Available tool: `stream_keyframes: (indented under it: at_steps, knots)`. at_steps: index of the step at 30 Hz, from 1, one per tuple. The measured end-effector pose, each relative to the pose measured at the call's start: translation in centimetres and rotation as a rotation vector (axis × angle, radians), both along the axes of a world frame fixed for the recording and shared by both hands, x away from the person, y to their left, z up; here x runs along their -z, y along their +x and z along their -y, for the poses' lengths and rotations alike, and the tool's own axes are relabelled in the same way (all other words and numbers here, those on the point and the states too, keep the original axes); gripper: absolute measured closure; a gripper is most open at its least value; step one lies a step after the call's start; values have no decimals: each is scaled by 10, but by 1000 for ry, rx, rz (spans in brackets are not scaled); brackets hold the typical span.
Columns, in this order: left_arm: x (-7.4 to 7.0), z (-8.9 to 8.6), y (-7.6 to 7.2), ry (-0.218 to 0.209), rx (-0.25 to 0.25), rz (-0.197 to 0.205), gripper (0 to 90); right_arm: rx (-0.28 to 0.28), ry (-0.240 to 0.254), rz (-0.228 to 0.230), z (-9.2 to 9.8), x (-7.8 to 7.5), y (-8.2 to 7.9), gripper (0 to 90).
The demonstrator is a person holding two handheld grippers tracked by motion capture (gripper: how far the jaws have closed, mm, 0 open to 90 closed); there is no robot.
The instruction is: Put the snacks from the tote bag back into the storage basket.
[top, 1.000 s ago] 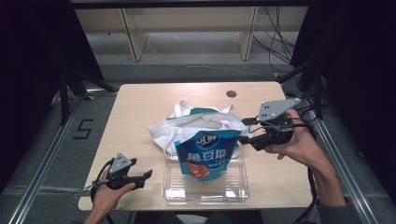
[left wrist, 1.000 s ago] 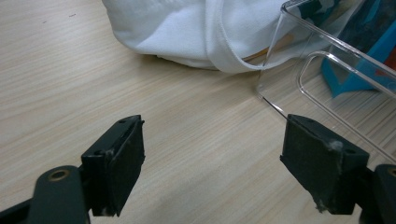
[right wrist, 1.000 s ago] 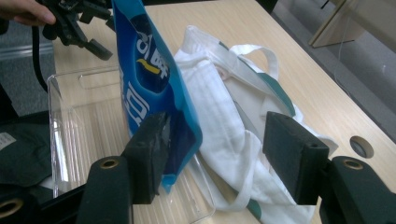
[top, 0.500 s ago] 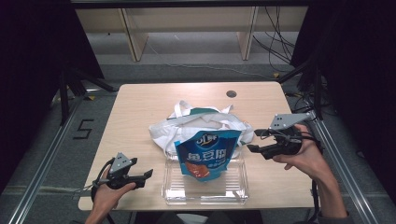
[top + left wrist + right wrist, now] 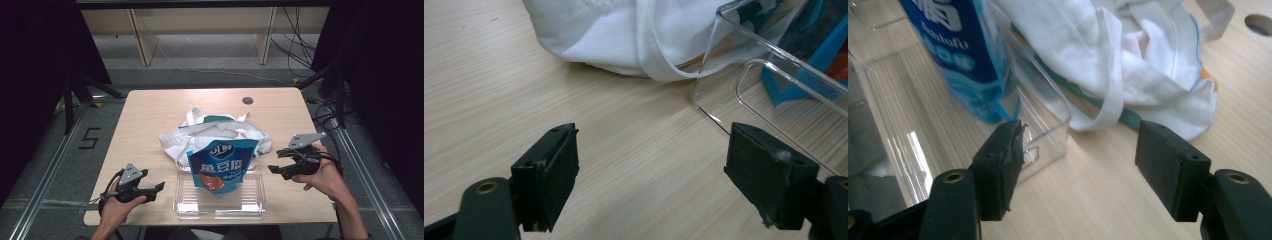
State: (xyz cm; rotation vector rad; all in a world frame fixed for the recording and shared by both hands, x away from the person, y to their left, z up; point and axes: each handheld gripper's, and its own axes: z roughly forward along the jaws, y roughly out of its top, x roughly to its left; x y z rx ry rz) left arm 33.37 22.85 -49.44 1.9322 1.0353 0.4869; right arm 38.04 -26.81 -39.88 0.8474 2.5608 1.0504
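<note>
A blue snack bag (image 5: 222, 167) stands upright in a clear plastic bin (image 5: 220, 202) near the table's front edge. It leans against a crumpled white tote bag (image 5: 215, 131) behind it. My right gripper (image 5: 276, 161) hovers just right of the bin, pointing left at the bag. It is open; its jaws have just been opening, with nothing between them. In the right gripper view (image 5: 1083, 160) the bag (image 5: 963, 55) and the bin's corner (image 5: 1048, 125) lie ahead. My left gripper (image 5: 157, 191) rests open on the table left of the bin (image 5: 774, 85), facing the tote (image 5: 624, 35).
The wooden table (image 5: 150, 115) has a round cable hole (image 5: 247, 100) at its far right. Bare wood surrounds the tote on the left and far side. Wooden shelving and cables lie beyond the table, with metal rails along the floor on both sides.
My right gripper has moved down and to the right, away from the snack bag's top corner, to beside the bin. The bag stays standing in the bin. My left gripper has not moved.
</note>
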Motion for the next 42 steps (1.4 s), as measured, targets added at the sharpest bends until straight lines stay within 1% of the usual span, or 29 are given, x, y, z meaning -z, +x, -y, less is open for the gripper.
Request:
stream_keyframes:
  at_steps: [1,4,5,6,7,8,9,10,11,12,13,15,18,19,21,22,24,25,27,28,30,31,33,34,37,39,40,41,42]
  knots:
    - [0,0,0,-5,-5,-5,206,-7,-23,-6,3,0,1,365]
    - [-1,-2,0,2,-5,3,206,19,-12,-18,4,5,1,363]
    - [-1,-2,0,3,-6,3,206,32,14,-7,3,8,-1,362]
    - [-1,-1,1,8,0,7,206,19,-11,-14,6,6,0,362]
    - [-1,0,1,4,-4,7,206,31,4,3,7,9,-1,362]
    - [0,2,1,0,0,-3,206,39,-5,-24,8,9,-1,362]
    - [0,2,1,2,3,-4,206,32,-10,-15,10,11,0,363]
    - [0,2,0,2,10,-6,206,60,8,-25,9,14,-1,362]
    - [0,2,0,5,15,-1,206,69,8,-16,9,17,-1,361]
    - [0,2,0,-5,6,1,206,70,-6,-29,11,18,-2,361]
    - [-1,1,-1,12,8,7,206,89,-3,-47,10,21,-5,359]
    - [-1,-1,-1,1,3,5,206,72,-8,-30,12,22,-4,354]
    - [0,-1,-1,-2,-2,3,206,123,21,-16,13,24,-9,349]
    - [-1,-1,-1,8,10,10,206,119,26,-27,14,24,-11,349]
    - [0,0,-2,-2,8,4,206,119,25,-6,18,27,-12,346]
    - [0,1,-2,4,6,3,206,138,45,-12,17,30,-14,342]
    - [0,0,-2,10,13,6,206,138,32,-22,21,33,-16,338]
    - [0,1,-2,4,11,3,206,158,39,-30,21,36,-18,332]
    - [0,1,-2,13,17,12,206,151,28,-15,25,40,-17,326]
    - [0,1,-2,10,12,4,206,184,40,-30,26,42,-20,326]
    - [0,2,-2,2,13,-1,206,187,36,-36,29,43,-21,323]
    - [0,1,-2,13,16,10,206,193,45,-28,30,44,-21,320]
    - [0,2,-2,5,8,4,206,210,55,-20,32,46,-23,316]
    - [0,2,-2,4,7,4,206,201,52,-7,33,46,-22,316]
    - [0,2,-2,4,7,3,206,241,77,-25,31,50,-25,316]
    - [0,1,-2,13,14,8,206,228,75,-7,32,53,-24,316]
    - [0,1,-2,9,8,3,206,241,83,-24,31,53,-25,316]
    - [0,1,-2,5,7,3,206,226,74,-7,32,56,-24,316]
    - [0,1,-2,2,8,3,206,237,79,-24,31,57,-26,314]
